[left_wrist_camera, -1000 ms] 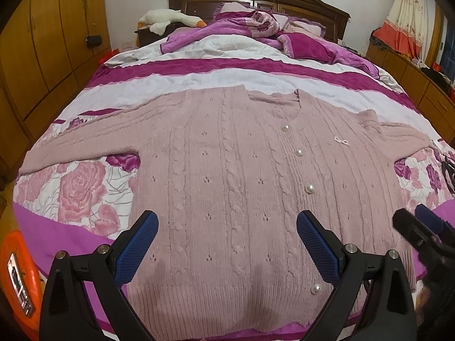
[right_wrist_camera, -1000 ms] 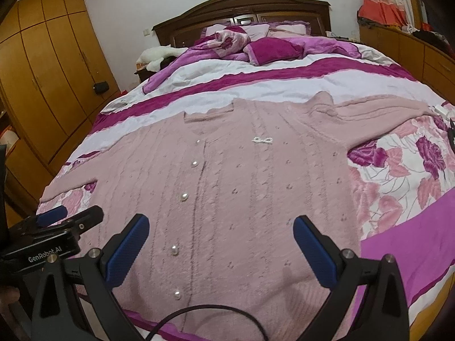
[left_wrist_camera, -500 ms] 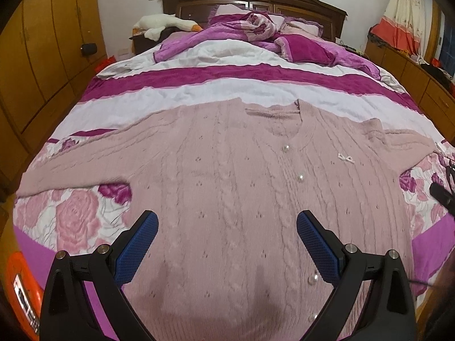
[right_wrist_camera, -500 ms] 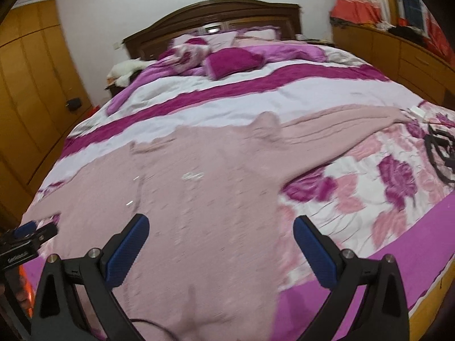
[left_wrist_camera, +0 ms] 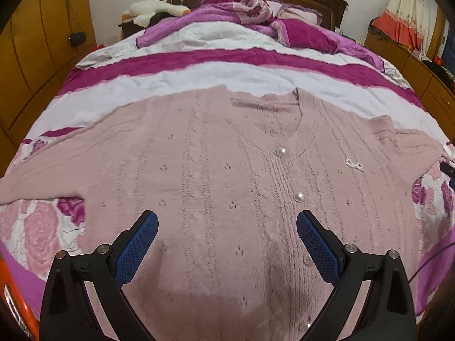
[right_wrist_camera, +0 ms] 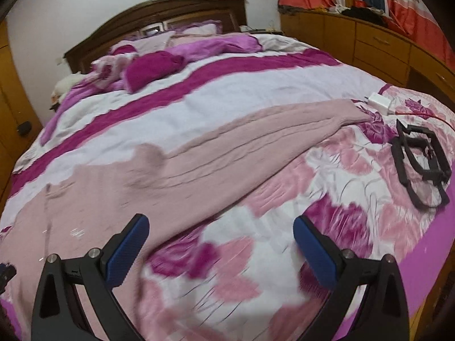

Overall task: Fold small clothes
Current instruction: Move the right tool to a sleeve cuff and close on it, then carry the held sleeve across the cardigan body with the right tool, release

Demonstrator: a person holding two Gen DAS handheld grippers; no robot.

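Pink cardigan (left_wrist_camera: 216, 176): soft matt cable knit, slightly fuzzy, closed with glossy pearl-like buttons (left_wrist_camera: 299, 196). Bedspread (right_wrist_camera: 256, 91): plush, fleecy cloth in white and magenta bands, smoother printed floral fabric toward the foot. Headboard (right_wrist_camera: 159, 14): dark polished wood with a faint sheen. Wardrobe doors (left_wrist_camera: 31, 42): honey-coloured wood, satin finish. Left gripper (left_wrist_camera: 226, 244) and right gripper (right_wrist_camera: 220, 248): matt black plastic frames, small shiny metal screws, fingers (left_wrist_camera: 136, 248) faced with blue, finely dimpled rubbery pads. Black frame (right_wrist_camera: 421, 164) lying on the bedspread: matt plastic. Curtain (left_wrist_camera: 403, 20): thin, light cloth.

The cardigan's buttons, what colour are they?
Pearly white, round buttons on the dusty pink cardigan; clearest in the left wrist view.
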